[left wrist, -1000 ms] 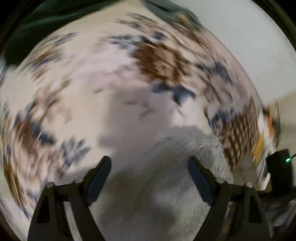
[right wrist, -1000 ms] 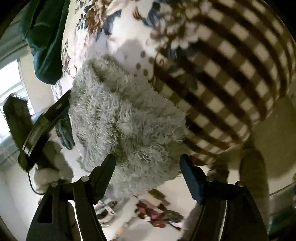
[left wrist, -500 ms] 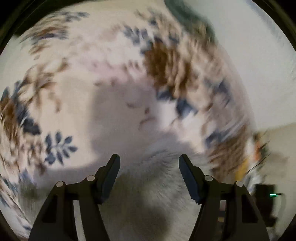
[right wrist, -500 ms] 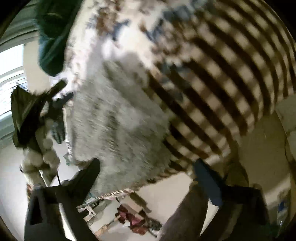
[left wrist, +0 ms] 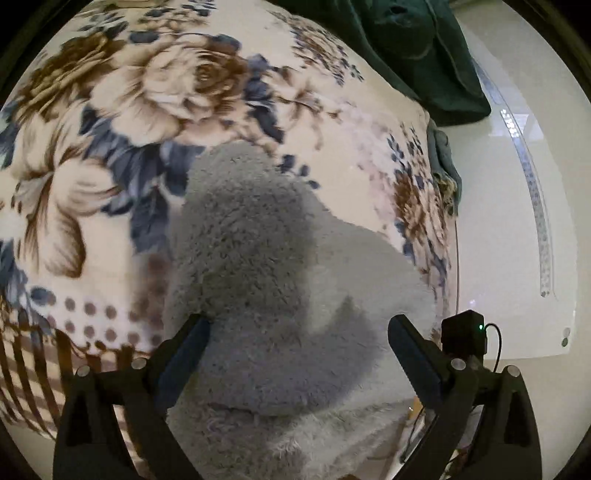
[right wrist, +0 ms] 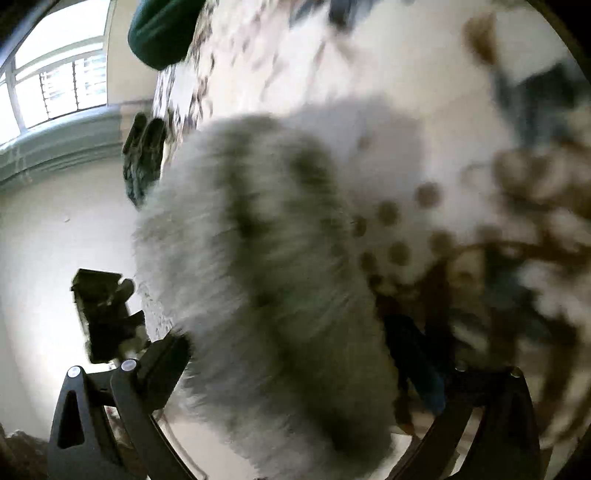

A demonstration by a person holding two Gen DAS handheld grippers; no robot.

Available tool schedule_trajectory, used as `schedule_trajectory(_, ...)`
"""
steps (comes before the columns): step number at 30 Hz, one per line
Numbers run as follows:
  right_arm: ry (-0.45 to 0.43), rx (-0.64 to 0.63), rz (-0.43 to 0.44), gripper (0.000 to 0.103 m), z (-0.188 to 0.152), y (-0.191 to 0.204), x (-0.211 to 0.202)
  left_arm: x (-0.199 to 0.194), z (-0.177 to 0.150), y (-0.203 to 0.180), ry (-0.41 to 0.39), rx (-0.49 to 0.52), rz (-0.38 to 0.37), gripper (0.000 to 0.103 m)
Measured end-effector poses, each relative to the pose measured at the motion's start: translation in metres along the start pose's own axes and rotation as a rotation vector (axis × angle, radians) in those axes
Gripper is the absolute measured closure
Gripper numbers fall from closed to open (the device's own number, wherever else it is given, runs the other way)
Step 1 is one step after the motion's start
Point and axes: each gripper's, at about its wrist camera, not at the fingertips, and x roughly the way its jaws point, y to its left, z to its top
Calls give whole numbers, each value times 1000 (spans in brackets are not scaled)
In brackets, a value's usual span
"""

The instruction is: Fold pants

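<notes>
Fluffy grey pants (left wrist: 273,280) lie folded on a floral blanket (left wrist: 155,88), near its edge. My left gripper (left wrist: 299,343) is open, its fingers spread to either side of the pants' near end, not clamped on them. In the right wrist view the same grey pants (right wrist: 266,280) fill the middle, blurred. My right gripper (right wrist: 295,354) is open too, with the pants' near end lying between its spread fingers. Whether the fingers touch the cloth I cannot tell.
A dark green garment (left wrist: 406,48) lies at the blanket's far edge; it also shows in the right wrist view (right wrist: 162,29). A black device with a green light (left wrist: 463,332) sits right of the left gripper. A window (right wrist: 55,81) and pale floor (right wrist: 48,229) lie to the left.
Both cameras have swung and drawn back over the pants. The left view now shows the whole folded pile. The right view has turned toward the floral part of the blanket.
</notes>
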Motion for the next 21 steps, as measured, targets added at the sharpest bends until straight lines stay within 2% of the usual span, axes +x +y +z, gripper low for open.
schedule_trajectory(3,39,1,16,0,7,2,11,3,2,13,-22,-4,-6,4)
schedule_trajectory(5,54,11,4,0,10,4,12,5,7,25,-26,-38,-36,4)
schedule_trajectory(6,54,21,-25,0,11,6,9,1,9,28,-31,-58,-47,4)
schedule_trajectory(8,-9,-11,-117,0,11,24,-11,-18,9,28,-62,-63,-83,4)
schedule_trajectory(12,-129,-99,-296,0,5,86,-53,-52,-13,27,-103,-75,-16,4)
schedule_trajectory(14,-138,-157,-371,0,10,133,-55,-57,-30,29,-107,-78,23,4)
schedule_trajectory(17,-59,-318,-459,0,19,208,-17,-53,-51,35,-82,-85,39,4)
schedule_trajectory(19,22,-449,-500,0,23,256,26,-45,-63,40,-55,-102,21,4)
schedule_trajectory(21,108,-576,-587,0,29,291,81,-44,-72,45,-58,-110,-20,4)
